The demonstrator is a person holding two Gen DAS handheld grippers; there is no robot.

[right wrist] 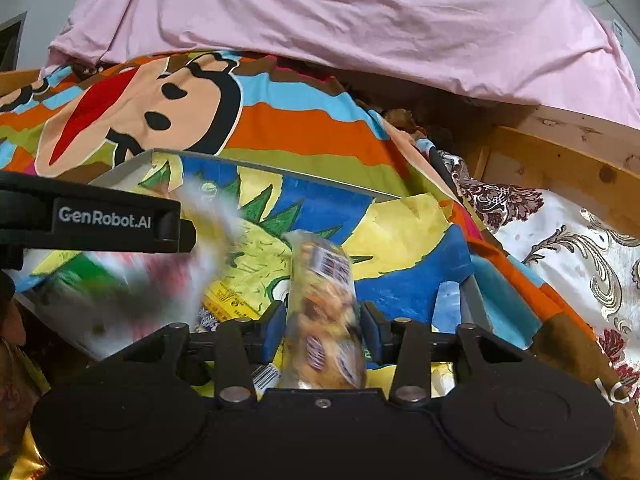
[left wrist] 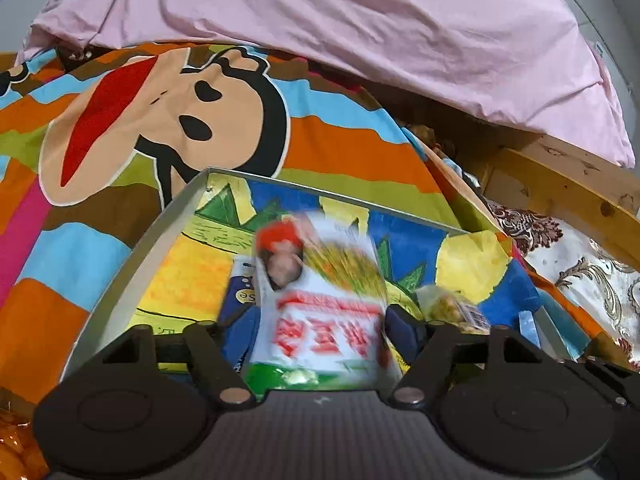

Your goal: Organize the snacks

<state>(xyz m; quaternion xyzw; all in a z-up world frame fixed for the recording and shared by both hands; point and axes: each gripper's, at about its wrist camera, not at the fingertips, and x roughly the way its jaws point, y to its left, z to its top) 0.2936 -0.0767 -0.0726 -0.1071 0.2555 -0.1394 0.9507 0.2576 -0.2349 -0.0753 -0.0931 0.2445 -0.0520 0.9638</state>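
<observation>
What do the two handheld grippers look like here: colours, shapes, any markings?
Both are black: the left gripper and right gripper each have two round discs at the base, angled link arms with silver pivot pins, and blue finger pads. The left one's side reads GenRobot.AI in white.

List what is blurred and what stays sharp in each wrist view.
Left wrist view: the white snack bag is motion-blurred; the cartoon bedsheet is sharp. Right wrist view: the clear snack packet and that white bag at left are smeared; the pink quilt is crisp.

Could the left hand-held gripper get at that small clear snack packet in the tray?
Probably not yet: a white snack bag sits between the left hand-held gripper fingers, and the clear packet lies off to its right.
</observation>
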